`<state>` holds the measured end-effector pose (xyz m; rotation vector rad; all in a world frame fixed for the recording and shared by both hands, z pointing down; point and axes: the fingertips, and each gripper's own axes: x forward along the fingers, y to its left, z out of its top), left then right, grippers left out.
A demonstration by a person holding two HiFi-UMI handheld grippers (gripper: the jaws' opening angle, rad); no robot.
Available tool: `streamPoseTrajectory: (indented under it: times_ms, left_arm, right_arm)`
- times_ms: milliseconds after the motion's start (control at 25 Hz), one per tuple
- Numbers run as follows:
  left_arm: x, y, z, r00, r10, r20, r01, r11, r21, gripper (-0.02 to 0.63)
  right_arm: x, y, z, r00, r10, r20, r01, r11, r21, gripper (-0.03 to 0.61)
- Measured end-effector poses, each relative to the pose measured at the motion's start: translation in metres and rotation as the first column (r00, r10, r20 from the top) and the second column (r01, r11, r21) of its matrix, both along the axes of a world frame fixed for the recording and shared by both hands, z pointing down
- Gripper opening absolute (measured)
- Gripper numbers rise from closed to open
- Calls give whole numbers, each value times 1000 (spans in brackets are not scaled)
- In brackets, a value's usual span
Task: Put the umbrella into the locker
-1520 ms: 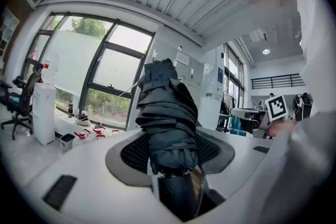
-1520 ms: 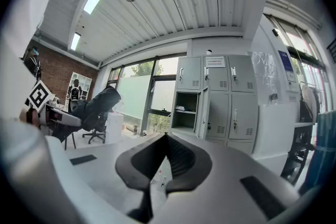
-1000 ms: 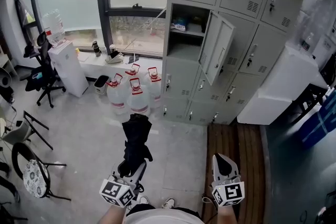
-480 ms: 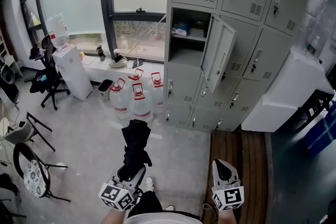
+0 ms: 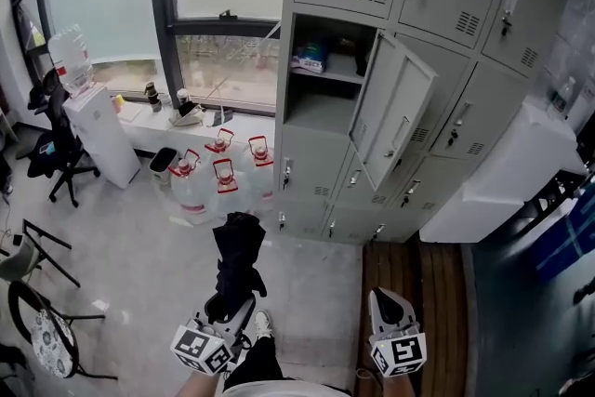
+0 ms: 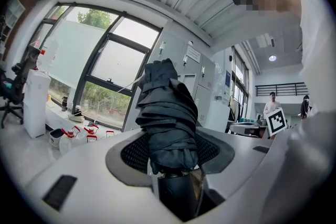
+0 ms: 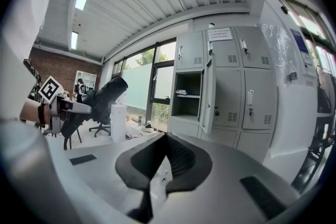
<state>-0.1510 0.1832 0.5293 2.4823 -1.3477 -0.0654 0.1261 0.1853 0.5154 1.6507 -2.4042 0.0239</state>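
Umbrella (image 5: 239, 248) clamped between left tongs (image 5: 231, 304), projecting forward.

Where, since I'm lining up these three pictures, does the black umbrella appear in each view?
Head view: the umbrella sits low, just left of centre.
Left gripper view: the umbrella fills the centre, between the jaws.
Right gripper view: the umbrella is at the far left, in mid-air.
Shared landmark: the grey lockers, ahead in all three.
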Motion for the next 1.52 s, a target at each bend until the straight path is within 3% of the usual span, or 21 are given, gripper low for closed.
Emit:
streamPoseTrajectory:
  times_ms: [240,480,640,800,960,1320,1520]
  left_arm:
    - [-7,-98,-1,998,64,-15,-64,998,-11,227]
    - [-17,-176,3,989,142,-29,-144,989,-39,227]
    - [-10,-218,8,980,194,-41,-196,979,-56,227]
    - [5,-248,11,969,229,-90,-237,968,-81,227]
    - [26,-269,10,961,261,-90,-269,959,-88,227]
    - [67,-306,-13,974,214,-80,-219,973,-68,227]
    - [74,-320,-27,986,161,-44,-163,986,-47,227]
  right_arm:
    - [-37,-108,-23,1000,-14,-11,14,1000,13,18]
    - [-69,-177,-36,1000,11,-1,-11,1000,-9,18]
    - [-63,-202,-47,994,61,95,-60,998,-22,18]
    - [-50,-221,-49,991,102,82,-100,995,-27,18]
    - [-39,-244,-47,991,107,81,-106,994,-26,18]
    - [-16,-320,-58,984,-20,175,17,1000,17,18]
    - [-24,-350,-62,974,-114,197,109,993,38,18]
